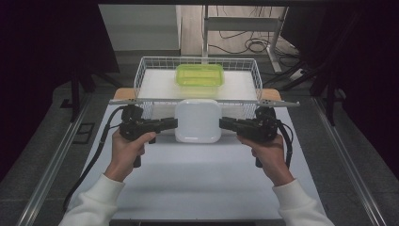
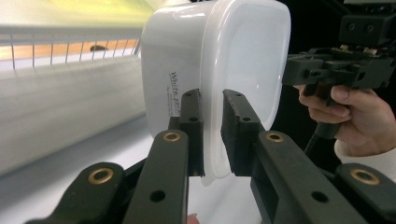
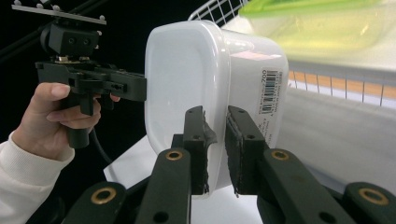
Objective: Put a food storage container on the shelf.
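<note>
— How far along?
— Both my tongs, left [image 1: 175,123] and right [image 1: 221,123], pinch the white tub's [image 1: 198,120] rim, tub lifted before the basket [image 1: 141,75]. Setting it inside is left.

white container [image 1: 198,120]: plain milky white, lid and tub alike; a barcode label in black on white on one side wall, a line of small dark print on the other
left gripper [image 1: 175,123]: matte black body and jaws, brass-coloured rivets at the joints, black cable
right gripper [image 1: 221,123]: matte black, same brass-coloured rivets, black cable
green container [image 1: 199,75]: translucent lime green, lid a shade brighter, at the far edge of the table
wire basket [image 1: 139,75]: white wire in a square grid pattern
table [image 1: 197,179]: white top; light wood shows at the two far corners
sleeves [image 1: 96,200]: off-white
floor [image 1: 47,141]: dark grey
</note>
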Action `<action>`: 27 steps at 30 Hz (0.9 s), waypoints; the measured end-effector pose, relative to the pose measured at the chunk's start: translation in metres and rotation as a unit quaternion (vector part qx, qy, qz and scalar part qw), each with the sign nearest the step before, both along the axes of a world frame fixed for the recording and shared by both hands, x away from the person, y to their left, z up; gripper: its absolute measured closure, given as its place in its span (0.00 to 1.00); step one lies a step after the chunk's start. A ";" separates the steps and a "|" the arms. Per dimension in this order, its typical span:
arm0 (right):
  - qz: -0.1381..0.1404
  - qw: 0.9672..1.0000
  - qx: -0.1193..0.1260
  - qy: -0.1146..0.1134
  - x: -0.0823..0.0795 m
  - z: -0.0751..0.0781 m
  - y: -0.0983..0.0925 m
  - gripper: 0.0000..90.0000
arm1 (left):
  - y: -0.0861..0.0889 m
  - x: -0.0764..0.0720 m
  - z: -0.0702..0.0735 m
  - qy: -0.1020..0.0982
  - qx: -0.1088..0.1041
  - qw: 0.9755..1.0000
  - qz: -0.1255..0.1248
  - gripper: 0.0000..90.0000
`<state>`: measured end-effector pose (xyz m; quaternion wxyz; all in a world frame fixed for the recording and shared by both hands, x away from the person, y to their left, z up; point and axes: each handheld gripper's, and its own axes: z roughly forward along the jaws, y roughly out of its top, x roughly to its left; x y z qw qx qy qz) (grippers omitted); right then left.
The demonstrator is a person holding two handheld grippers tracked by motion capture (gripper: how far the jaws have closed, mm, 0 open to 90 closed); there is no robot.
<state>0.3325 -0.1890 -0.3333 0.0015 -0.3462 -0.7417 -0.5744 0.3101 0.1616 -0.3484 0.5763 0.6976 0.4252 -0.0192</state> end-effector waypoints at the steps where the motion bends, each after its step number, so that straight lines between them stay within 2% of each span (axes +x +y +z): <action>1: 0.001 1.000 0.002 -0.001 0.002 0.002 0.000 0.87 | 0.001 0.002 0.002 -0.002 0.000 1.000 0.000 0.88; 6: 0.000 1.000 0.003 -0.007 0.009 0.011 0.002 0.87 | 0.001 0.006 0.014 -0.016 0.008 1.000 0.003 0.88; 18: -0.003 0.999 0.007 -0.038 0.016 0.045 0.003 0.87 | 0.002 0.016 0.049 -0.044 0.006 0.999 0.003 0.88; 21: -0.004 0.999 0.013 -0.041 0.020 0.054 0.003 0.87 | 0.003 0.026 0.060 -0.048 0.006 0.999 0.000 0.88; 27: -0.003 0.999 0.034 -0.033 0.040 0.066 0.002 0.87 | 0.007 0.049 0.078 -0.046 0.001 0.999 -0.008 0.88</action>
